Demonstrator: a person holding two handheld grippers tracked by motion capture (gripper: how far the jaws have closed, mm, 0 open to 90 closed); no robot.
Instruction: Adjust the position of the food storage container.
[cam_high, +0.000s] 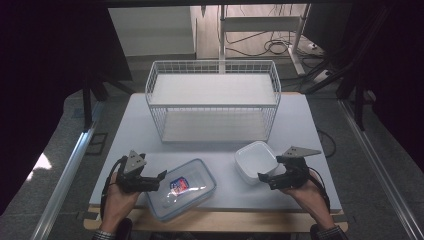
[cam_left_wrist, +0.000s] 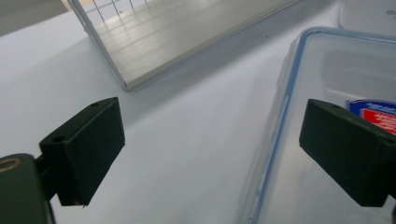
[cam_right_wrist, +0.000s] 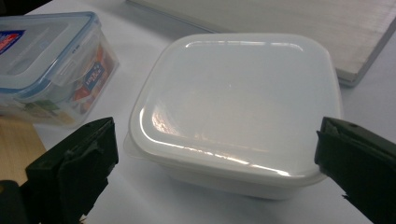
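A clear lidded box with a blue rim (cam_high: 182, 188) lies at the front left of the white table, a red and blue label inside it. My left gripper (cam_high: 156, 181) is open at the box's left edge; in the left gripper view its jaws straddle the blue rim (cam_left_wrist: 280, 116) without pressing on it. A white square tub with a lid (cam_high: 255, 161) sits at the front right. My right gripper (cam_high: 266, 180) is open just in front of it; in the right gripper view the tub (cam_right_wrist: 233, 107) lies between the wide jaws, untouched.
A white wire basket rack (cam_high: 212, 100) with a shelf board stands at the middle back of the table (cam_high: 300, 120). The wooden front edge (cam_high: 225, 220) runs below the boxes. Dark curtains flank both sides, and cables lie on the floor behind.
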